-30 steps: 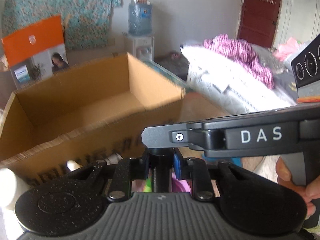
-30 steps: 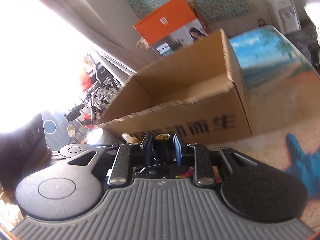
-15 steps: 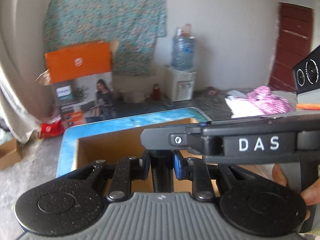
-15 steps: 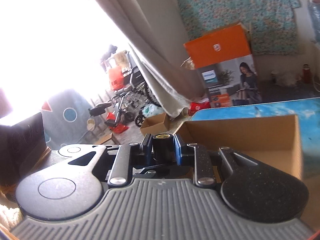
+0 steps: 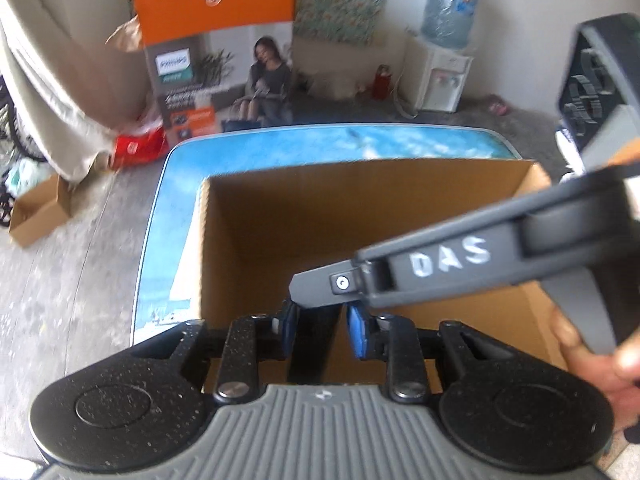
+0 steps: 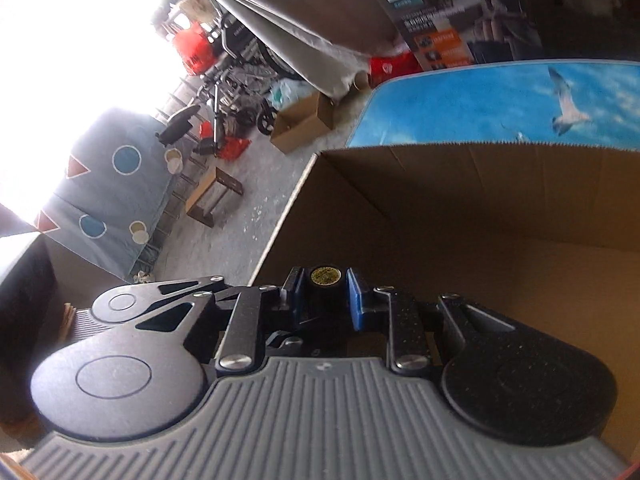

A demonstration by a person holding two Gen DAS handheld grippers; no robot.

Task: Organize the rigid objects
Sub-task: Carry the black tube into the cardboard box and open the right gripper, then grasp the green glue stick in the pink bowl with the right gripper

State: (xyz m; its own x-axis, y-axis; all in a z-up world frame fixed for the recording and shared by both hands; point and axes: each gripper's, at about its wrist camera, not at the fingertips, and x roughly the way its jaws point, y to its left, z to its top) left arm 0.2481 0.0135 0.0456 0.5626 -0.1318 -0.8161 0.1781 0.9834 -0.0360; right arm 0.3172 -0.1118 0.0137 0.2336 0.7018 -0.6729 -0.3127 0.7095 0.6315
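Note:
An open cardboard box [image 5: 360, 216] stands on a table with a blue sea-and-sky top [image 5: 280, 146]. My left gripper [image 5: 322, 330] hangs over the box's near part, its jaws opening. A dark narrow object [image 5: 314, 340] stands between the blue pads [image 5: 357, 334], with a thin gap on its right side. The right tool's grey body marked DAS [image 5: 448, 260] crosses in front from the right, held by a hand [image 5: 592, 352]. In the right wrist view my right gripper [image 6: 326, 294] is shut on a black cylinder with a gold top [image 6: 325, 276], above the box [image 6: 480, 208].
Beyond the table [image 6: 480, 100] stand an orange and grey appliance carton [image 5: 216, 48] and a water dispenser [image 5: 440, 68]. A small cardboard box [image 5: 36, 212] lies on the floor at the left. A curtain, a wheelchair [image 6: 240, 76] and a low wooden stool [image 6: 216, 196] sit by the bright window.
Both views swung from the box's outer side to above its open top, looking down inside. The left pads have spread a little. The right grip looks the same.

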